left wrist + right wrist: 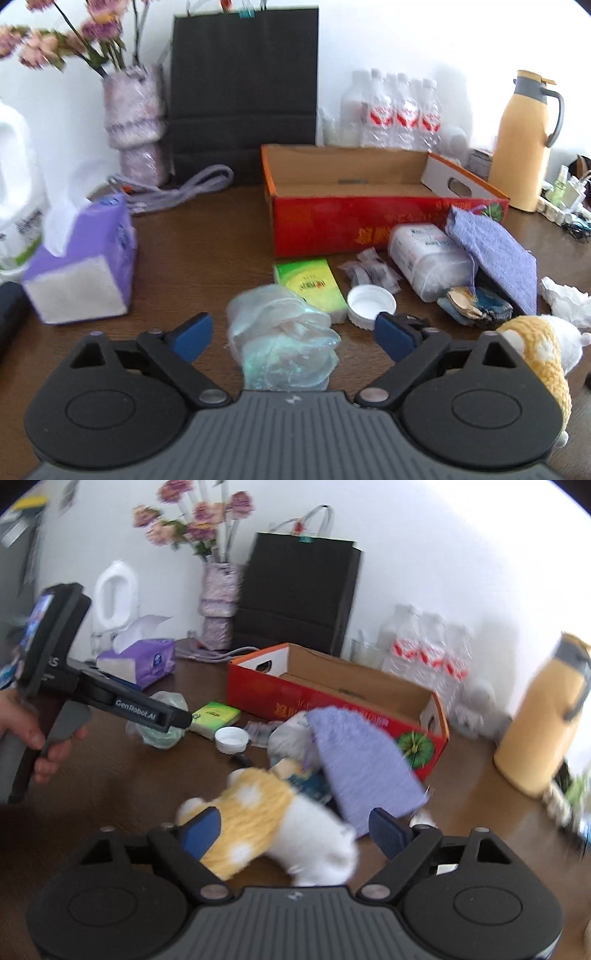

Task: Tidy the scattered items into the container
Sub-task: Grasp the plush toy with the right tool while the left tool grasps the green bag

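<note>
An open red cardboard box (369,221) stands at the back of the brown table. In front of it lie a green tissue pack (314,288), a white cap (371,304), a white packet (424,258), a purple cloth (495,254) and small wrappers (369,269). My left gripper (293,336) is open around a crumpled clear plastic bag (280,339), its pads apart from it. My right gripper (295,830) is open over a yellow and white plush toy (266,819); the left pad is at its side, the right pad stands clear.
A purple tissue box (81,258) and a white jug (14,184) stand at the left. A vase of flowers (133,122), a black paper bag (243,92) and water bottles (399,110) line the wall. At the right stands a yellow thermos (524,140).
</note>
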A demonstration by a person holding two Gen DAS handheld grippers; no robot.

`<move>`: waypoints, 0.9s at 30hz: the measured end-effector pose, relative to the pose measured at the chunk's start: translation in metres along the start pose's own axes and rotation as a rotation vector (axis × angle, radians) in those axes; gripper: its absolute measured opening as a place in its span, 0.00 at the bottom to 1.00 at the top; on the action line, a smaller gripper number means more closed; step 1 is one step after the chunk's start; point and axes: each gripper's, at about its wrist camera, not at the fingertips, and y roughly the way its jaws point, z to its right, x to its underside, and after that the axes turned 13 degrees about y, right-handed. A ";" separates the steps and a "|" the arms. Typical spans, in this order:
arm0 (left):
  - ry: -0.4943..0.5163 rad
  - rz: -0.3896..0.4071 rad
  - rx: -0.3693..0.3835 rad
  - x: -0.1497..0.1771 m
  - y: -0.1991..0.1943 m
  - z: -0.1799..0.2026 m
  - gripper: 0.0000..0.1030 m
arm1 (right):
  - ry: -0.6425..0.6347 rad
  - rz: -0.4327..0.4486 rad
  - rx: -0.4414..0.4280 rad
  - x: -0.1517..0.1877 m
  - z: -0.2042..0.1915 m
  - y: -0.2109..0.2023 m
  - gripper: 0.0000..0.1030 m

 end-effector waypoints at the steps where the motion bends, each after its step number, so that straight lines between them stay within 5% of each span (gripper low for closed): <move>1: -0.006 -0.006 0.019 0.002 0.003 -0.001 0.75 | -0.062 -0.023 -0.022 -0.004 0.005 0.003 0.85; 6: -0.036 -0.019 0.078 0.007 0.009 -0.007 0.47 | -0.327 -0.181 -0.117 -0.011 0.010 0.049 0.82; 9: -0.032 -0.012 0.079 0.008 0.005 -0.007 0.39 | -0.359 -0.262 -0.205 -0.014 0.009 0.076 0.59; 14: -0.031 0.020 0.068 0.006 -0.008 -0.005 0.36 | -0.229 -0.315 -0.319 -0.019 0.018 0.091 0.47; 19: -0.035 0.076 0.027 -0.006 -0.030 0.000 0.36 | -0.106 -0.261 -0.273 -0.014 0.019 0.069 0.44; 27: -0.046 0.220 -0.002 -0.069 -0.042 0.007 0.36 | 0.368 -0.082 -0.151 -0.061 0.073 0.012 0.44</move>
